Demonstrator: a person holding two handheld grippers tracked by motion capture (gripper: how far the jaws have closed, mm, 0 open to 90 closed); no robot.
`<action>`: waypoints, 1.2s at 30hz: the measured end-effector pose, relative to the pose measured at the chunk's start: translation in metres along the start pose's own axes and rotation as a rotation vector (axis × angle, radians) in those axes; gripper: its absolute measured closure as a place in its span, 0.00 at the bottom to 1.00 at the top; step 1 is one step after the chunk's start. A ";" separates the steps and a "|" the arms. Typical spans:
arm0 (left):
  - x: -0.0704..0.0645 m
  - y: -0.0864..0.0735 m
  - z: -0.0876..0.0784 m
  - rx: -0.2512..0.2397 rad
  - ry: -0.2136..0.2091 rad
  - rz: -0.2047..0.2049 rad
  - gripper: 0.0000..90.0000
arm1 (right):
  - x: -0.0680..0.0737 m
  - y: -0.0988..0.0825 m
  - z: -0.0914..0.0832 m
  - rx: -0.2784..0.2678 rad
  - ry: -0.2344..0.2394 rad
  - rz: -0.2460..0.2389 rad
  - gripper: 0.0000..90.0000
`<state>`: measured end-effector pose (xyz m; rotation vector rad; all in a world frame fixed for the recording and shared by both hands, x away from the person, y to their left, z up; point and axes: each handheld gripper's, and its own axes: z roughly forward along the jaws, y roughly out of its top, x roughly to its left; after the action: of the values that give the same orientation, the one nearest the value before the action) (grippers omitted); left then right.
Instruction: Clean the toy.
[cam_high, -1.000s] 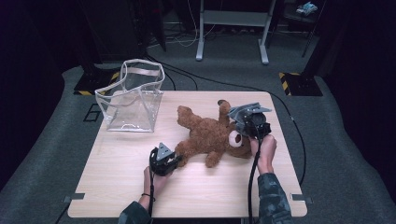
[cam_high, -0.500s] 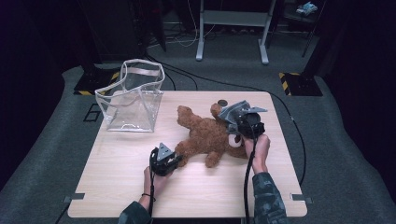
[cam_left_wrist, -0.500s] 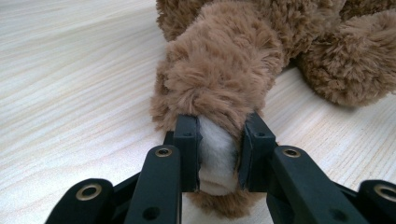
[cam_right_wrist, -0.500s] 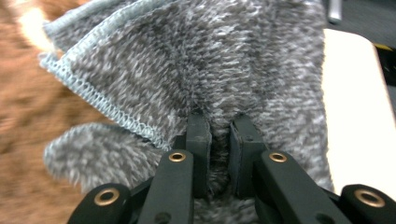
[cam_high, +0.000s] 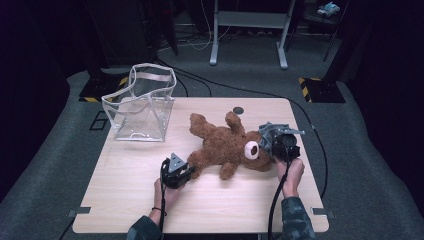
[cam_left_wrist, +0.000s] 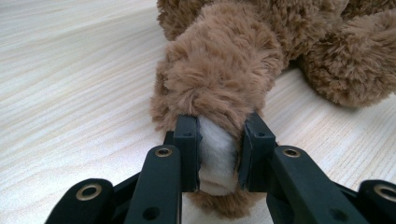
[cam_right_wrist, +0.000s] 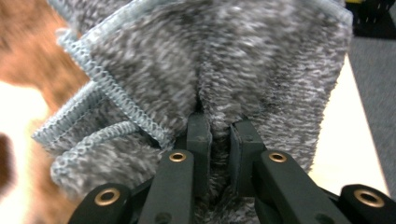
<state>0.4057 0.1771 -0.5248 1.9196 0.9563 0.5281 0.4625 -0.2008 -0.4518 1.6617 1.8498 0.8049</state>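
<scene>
A brown teddy bear (cam_high: 225, 145) lies across the middle of the wooden table (cam_high: 125, 200), its head to the right. My left gripper (cam_high: 187, 170) is shut on the bear's foot. The left gripper view shows the jaws (cam_left_wrist: 219, 140) pinching the white sole of the furry leg (cam_left_wrist: 219, 74). My right gripper (cam_high: 270, 140) sits right beside the bear's head, shut on a grey knitted cloth (cam_high: 274, 131). The right gripper view shows the cloth (cam_right_wrist: 210, 60) bunched between the jaws (cam_right_wrist: 219, 133), with blurred bear fur (cam_right_wrist: 18, 56) to the left.
A clear plastic bag (cam_high: 142, 102) with a pale rim stands open at the table's far left corner. A small dark disc (cam_high: 238, 110) lies near the far edge. Cables trail over the grey floor behind the table.
My right gripper, still holding the cloth, has come down and toward the near side, beside the bear's head. The bear's head has settled on the table. The left gripper has stayed put.
</scene>
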 end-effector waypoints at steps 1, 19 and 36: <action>0.000 0.000 0.000 0.000 0.001 0.000 0.80 | -0.002 -0.005 0.002 0.011 0.002 0.011 0.90; -0.001 0.000 0.000 0.001 0.004 0.003 0.80 | 0.009 -0.013 -0.049 -0.095 0.092 -0.024 0.89; 0.000 0.000 0.000 0.001 0.003 0.002 0.80 | 0.033 -0.015 -0.054 -0.123 0.107 -0.097 0.89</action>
<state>0.4056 0.1766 -0.5247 1.9213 0.9567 0.5326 0.4097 -0.1738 -0.4250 1.4679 1.8963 0.9625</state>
